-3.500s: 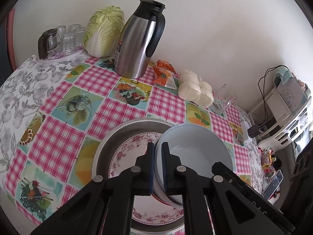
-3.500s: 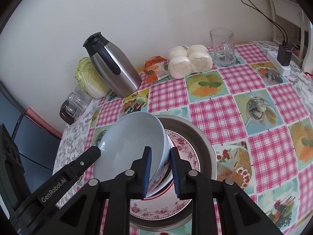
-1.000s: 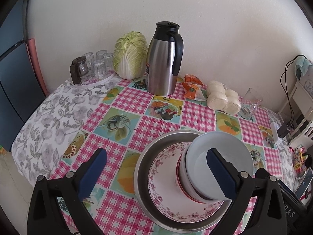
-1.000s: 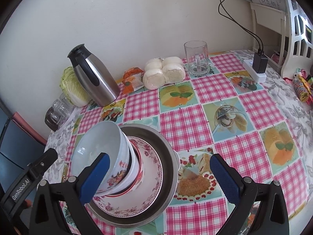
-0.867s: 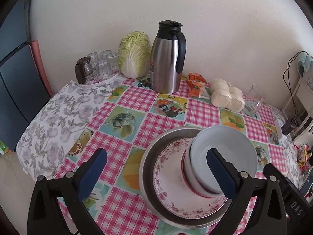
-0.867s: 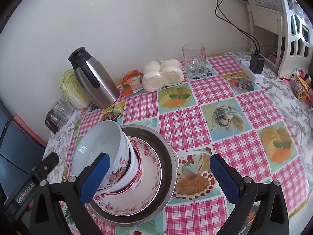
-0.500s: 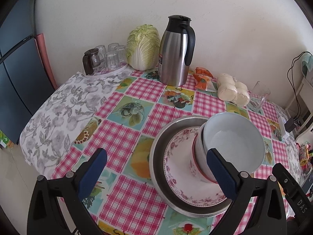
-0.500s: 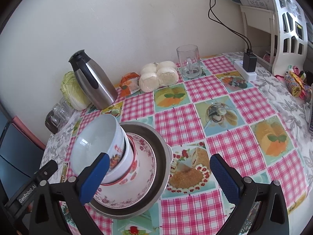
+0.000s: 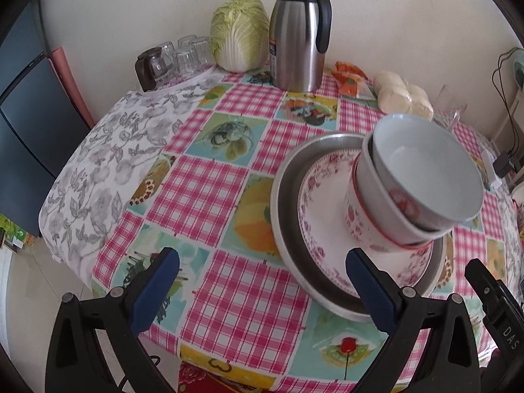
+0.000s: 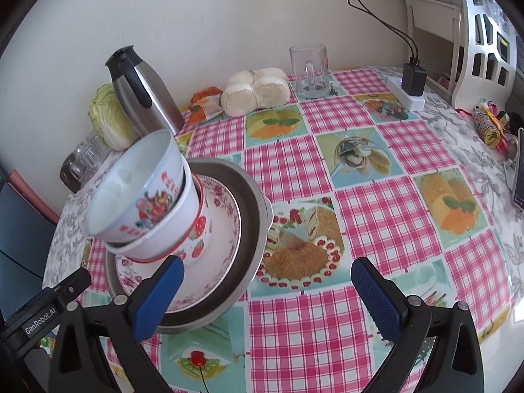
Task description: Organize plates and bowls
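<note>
- Left gripper [image 9: 262, 278]: jaws spread wide, holding nothing; blue ribbed pads raised above the near edge of the desk [image 9: 209, 196].
- Right gripper [image 10: 267, 281]: jaws likewise wide apart and empty, above the near edge, just right of the stack.
- Both grippers point forward toward the wall, angled down at the desk top.
- Metal tray [image 9: 288, 177]: round, dull steel, near the desk's front edge. On it lies a floral plate [image 9: 324, 222], white with a pink rim pattern.
- Stacked bowls [image 10: 147, 209]: nested white ceramic bowls with red printed decoration stand on the plate; the top bowl [image 9: 425, 170] sits tilted.
- Open room: the checked oilcloth is bare left and right of the tray.
- Far edge by the wall: steel thermos jug [image 9: 299, 29], cabbage [image 9: 239, 32], glasses [image 9: 183, 55], buns [image 10: 255, 95], glass mug [image 10: 309, 70].
</note>
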The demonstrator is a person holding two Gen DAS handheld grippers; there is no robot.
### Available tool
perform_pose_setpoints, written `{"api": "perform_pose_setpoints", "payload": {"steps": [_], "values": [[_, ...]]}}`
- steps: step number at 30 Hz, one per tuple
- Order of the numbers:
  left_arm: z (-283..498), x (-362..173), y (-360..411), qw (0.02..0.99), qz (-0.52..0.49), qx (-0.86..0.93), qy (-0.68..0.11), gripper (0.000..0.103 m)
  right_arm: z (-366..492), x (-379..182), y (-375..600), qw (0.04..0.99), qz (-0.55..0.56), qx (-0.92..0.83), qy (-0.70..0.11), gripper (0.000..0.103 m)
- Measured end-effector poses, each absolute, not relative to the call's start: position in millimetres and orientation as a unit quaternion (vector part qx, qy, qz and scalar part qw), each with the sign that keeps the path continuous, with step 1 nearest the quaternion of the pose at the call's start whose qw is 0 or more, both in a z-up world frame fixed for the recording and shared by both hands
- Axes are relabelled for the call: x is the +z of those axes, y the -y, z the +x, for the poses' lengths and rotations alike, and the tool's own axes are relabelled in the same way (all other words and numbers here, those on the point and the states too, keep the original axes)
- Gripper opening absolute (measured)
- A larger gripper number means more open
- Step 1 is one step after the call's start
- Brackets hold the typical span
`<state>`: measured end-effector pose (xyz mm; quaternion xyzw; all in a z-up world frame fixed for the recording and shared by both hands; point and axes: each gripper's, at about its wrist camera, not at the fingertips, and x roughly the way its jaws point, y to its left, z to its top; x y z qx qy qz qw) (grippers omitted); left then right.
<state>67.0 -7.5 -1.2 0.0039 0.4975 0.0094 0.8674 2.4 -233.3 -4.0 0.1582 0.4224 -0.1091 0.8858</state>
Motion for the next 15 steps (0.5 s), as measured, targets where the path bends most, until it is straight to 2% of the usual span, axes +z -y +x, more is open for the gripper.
{"api": "perform_pose_setpoints", "payload": {"steps": [15], "values": [[56, -26, 9, 0.851, 0.059, 0.007, -0.521, 0.101, -7, -26, 224, 0.872, 0.138, -0.109, -0.456, 0.103]]}}
